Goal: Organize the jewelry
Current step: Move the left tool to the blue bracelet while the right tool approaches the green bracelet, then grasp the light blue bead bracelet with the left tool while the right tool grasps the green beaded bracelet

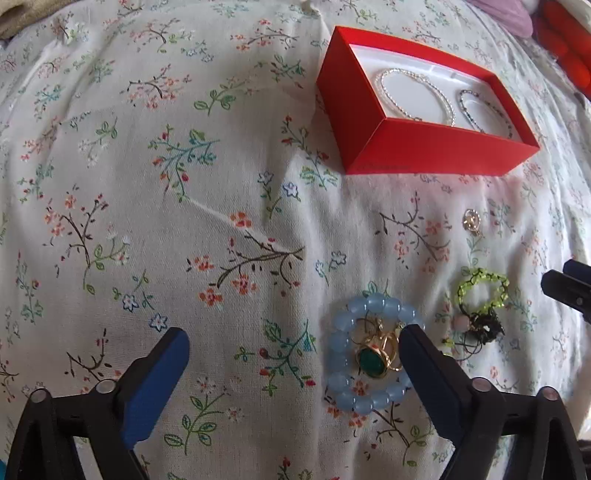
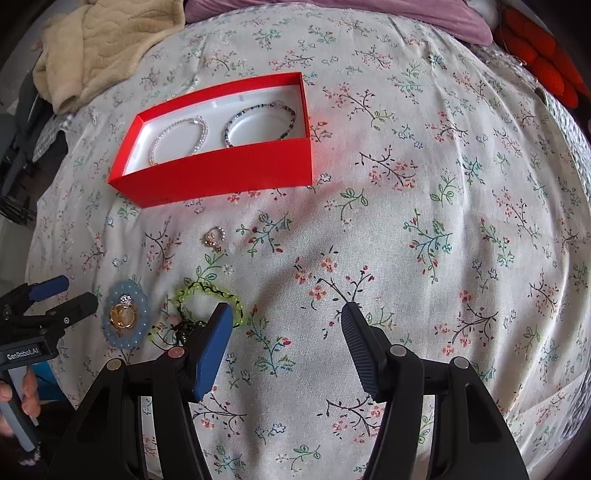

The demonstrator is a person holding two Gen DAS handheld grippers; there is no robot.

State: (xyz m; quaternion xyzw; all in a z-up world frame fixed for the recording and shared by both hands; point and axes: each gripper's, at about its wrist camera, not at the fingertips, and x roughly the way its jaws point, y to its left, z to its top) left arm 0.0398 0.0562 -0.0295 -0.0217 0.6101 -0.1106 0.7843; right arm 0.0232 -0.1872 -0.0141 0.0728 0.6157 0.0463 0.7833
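Note:
A red box (image 1: 436, 147) stands on the floral bedsheet, holding a white bead bracelet (image 1: 443, 99) and a dark bead bracelet (image 1: 466, 109). A light blue bead bracelet (image 1: 340, 343) lies on the sheet with a gold ring with a green stone (image 1: 371, 363) inside it. My left gripper (image 1: 295, 332) is open; its right finger overlaps that bracelet and only sheet lies between the fingers. A yellow-green bead bracelet (image 2: 207, 288) lies beside a black tangle (image 1: 484, 325). My right gripper (image 2: 288, 308) is open, its left fingertip over the yellow-green bracelet. A small gold charm (image 2: 214, 236) lies nearer the box (image 2: 221, 173).
A beige blanket (image 2: 99, 44) is bunched at the far left and a purple cloth (image 2: 406, 14) lies along the far edge. Red-orange plush (image 2: 546, 70) sits at the far right. A hand (image 2: 29, 395) grips the left gripper's handle. The sheet (image 2: 443, 221) spreads right.

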